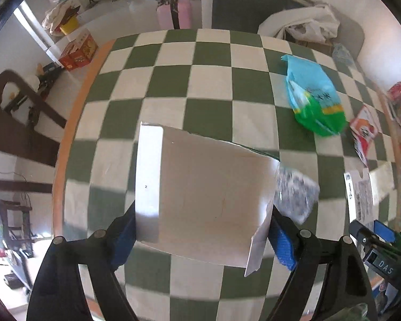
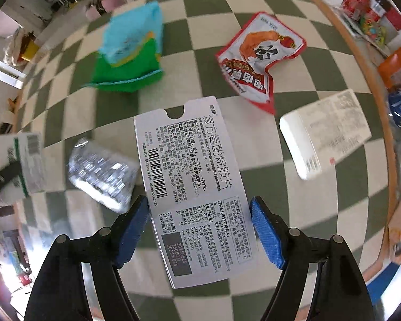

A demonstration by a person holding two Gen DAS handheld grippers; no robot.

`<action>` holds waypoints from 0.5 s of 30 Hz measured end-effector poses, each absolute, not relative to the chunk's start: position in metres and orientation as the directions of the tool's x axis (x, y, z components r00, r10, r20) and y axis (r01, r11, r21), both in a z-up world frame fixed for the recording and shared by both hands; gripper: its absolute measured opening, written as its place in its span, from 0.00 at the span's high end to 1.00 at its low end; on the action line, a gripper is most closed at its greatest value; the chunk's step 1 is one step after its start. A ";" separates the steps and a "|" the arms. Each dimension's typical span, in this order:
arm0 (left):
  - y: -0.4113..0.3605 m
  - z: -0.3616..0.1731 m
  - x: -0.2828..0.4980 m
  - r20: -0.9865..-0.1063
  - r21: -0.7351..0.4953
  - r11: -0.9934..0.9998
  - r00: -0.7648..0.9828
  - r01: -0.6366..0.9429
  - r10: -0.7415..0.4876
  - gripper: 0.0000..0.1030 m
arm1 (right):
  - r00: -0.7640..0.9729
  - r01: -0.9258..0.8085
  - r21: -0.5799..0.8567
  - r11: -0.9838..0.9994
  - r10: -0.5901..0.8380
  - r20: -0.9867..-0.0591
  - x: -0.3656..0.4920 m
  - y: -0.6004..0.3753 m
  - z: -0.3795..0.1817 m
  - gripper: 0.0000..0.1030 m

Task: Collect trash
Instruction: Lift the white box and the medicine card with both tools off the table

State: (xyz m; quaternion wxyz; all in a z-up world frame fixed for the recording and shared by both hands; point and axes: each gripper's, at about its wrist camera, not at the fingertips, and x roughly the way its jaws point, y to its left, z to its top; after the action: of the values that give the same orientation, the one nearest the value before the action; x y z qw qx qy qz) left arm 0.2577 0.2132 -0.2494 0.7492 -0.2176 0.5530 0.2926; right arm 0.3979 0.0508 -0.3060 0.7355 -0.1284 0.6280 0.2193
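Trash is lying uncollected ahead of both grippers: left gripper (image 1: pixel 203 230) is pinching a flattened carton (image 1: pixel 208 198), right gripper (image 2: pixel 200 230) is spread around a medicine box (image 2: pixel 195 192).

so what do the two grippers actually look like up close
Both are alike: the left gripper and right gripper each have two glossy black linkage arms with round silver pivot pins, ending in textured blue pads. In the left wrist view, the right gripper's black body shows white lettering, "DAS". No cables or sleeves are visible.
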 end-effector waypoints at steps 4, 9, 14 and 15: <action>0.202 -0.240 0.206 -0.940 -0.023 0.751 0.269 -0.660 0.208 0.18 | 0.165 -0.499 0.101 0.861 0.210 -0.964 0.356 0.041 -0.271 0.24; 0.181 -0.232 0.129 -0.926 -0.060 0.782 0.328 -0.620 0.189 0.18 | 0.250 -0.496 0.099 0.863 0.251 -0.935 0.276 0.033 -0.233 0.24; 0.160 -0.228 0.044 -0.924 -0.087 0.807 0.351 -0.584 0.154 0.18 | 0.320 -0.451 0.093 0.888 0.258 -0.912 0.191 0.017 -0.215 0.24; 0.157 -0.229 0.031 -0.926 -0.096 0.807 0.350 -0.583 0.143 0.18 | 0.321 -0.443 0.095 0.892 0.257 -0.912 0.177 0.013 -0.215 0.24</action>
State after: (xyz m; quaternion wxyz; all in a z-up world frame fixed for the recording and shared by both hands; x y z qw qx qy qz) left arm 0.0314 0.1570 -0.2292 0.7942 -0.2107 0.5222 0.2283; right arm 0.1772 0.0132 -0.2154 0.8081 -0.0860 0.5410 0.2164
